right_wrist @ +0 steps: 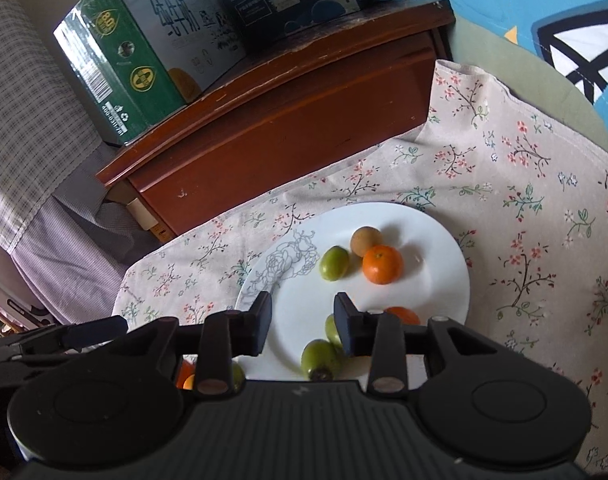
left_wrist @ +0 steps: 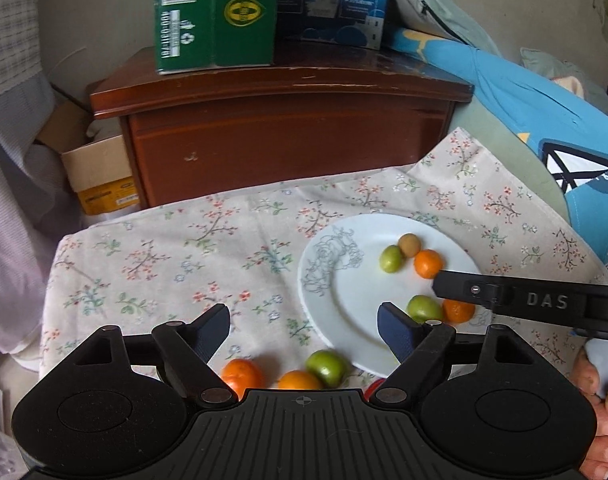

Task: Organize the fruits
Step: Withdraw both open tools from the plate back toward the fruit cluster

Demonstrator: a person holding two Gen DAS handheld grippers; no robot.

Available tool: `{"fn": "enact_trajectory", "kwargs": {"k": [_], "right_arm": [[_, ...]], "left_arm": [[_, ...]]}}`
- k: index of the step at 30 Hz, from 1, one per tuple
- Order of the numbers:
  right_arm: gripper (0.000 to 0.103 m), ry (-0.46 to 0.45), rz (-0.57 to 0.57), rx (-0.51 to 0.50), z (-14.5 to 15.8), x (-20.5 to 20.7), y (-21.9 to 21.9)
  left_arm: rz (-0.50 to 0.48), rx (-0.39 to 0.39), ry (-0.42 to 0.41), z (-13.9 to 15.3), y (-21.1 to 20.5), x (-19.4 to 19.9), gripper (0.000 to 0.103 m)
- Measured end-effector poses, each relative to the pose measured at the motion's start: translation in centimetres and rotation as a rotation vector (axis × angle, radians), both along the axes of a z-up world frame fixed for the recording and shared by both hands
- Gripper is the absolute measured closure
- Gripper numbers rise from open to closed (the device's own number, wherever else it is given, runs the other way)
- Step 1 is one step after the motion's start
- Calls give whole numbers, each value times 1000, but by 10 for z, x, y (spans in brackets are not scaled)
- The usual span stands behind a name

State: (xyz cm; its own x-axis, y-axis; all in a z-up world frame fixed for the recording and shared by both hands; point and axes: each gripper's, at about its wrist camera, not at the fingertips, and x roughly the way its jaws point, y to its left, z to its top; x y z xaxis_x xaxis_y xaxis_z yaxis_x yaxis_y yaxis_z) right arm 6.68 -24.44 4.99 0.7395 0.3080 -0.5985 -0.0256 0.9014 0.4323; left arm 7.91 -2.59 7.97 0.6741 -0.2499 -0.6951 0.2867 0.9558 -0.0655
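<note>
A white plate (left_wrist: 356, 312) (right_wrist: 432, 236) lies on the floral cloth (left_wrist: 163, 256). On it are a brown fruit (right_wrist: 366, 241), an orange (right_wrist: 382, 264) and a green fruit (right_wrist: 334, 263) at the far side, and green fruits (right_wrist: 319, 358) and an orange (right_wrist: 404, 314) near my right gripper. Off the plate on the cloth lie two oranges (left_wrist: 243, 375) (left_wrist: 299, 380) and a green fruit (left_wrist: 327, 367). My left gripper (left_wrist: 304, 328) is open and empty above these. My right gripper (right_wrist: 302, 326) is open and empty over the plate's near side; its finger (left_wrist: 464, 288) shows in the left wrist view.
A brown wooden cabinet (left_wrist: 279, 128) stands behind the cloth, with a green carton (left_wrist: 211, 16) and a blue box (left_wrist: 332, 0) on top. A cardboard box (left_wrist: 99, 176) sits at its left. Blue bedding (left_wrist: 544, 120) lies at the right.
</note>
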Motion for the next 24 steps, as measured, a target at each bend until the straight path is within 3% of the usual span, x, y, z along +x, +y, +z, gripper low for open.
{"fn": "enact_trajectory", "kwargs": {"k": [18, 24], "right_arm": [[67, 32, 90, -8, -9, -49, 28], [67, 50, 122, 7, -14, -64, 39]], "left_arm": [[95, -23, 53, -5, 51, -23, 20], [86, 14, 60, -14, 53, -28, 20]]}}
